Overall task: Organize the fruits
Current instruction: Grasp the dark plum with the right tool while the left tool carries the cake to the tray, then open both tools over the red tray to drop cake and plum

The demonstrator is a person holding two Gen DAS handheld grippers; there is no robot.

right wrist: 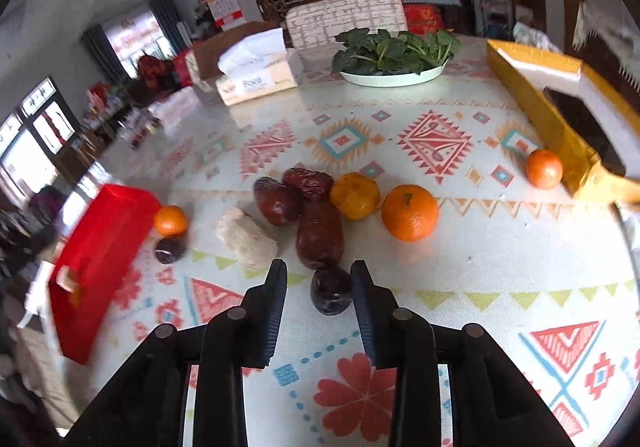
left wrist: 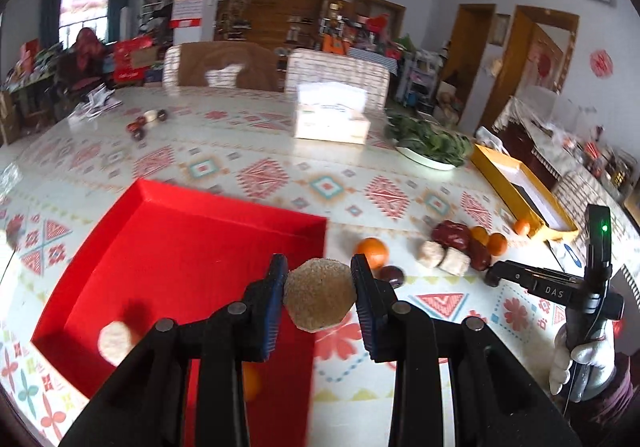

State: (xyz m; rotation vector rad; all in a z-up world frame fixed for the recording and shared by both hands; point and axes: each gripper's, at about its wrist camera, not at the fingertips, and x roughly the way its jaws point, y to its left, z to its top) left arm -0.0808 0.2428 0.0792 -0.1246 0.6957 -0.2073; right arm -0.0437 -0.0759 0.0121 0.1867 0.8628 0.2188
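My left gripper (left wrist: 319, 279) is shut on a round tan crumbly cake (left wrist: 319, 297) and holds it over the right edge of the red tray (left wrist: 180, 239). The tray holds another tan cake (left wrist: 115, 341) and an orange (left wrist: 250, 381). My right gripper (right wrist: 319, 283) is open, low over the table, with a dark plum (right wrist: 331, 290) between its fingers. Beyond it lie red dates (right wrist: 319, 233), a tan cake (right wrist: 246, 237), oranges (right wrist: 409, 211) and a small orange (right wrist: 171, 221) beside the red tray (right wrist: 96, 259). The right gripper also shows in the left wrist view (left wrist: 494, 275).
A yellow box (right wrist: 560, 115) lies at the right with an orange (right wrist: 544, 169) against it. A plate of greens (right wrist: 394, 59) and a tissue box (right wrist: 256, 77) stand at the back. More small fruits (left wrist: 144, 123) lie far left. Chairs stand behind the table.
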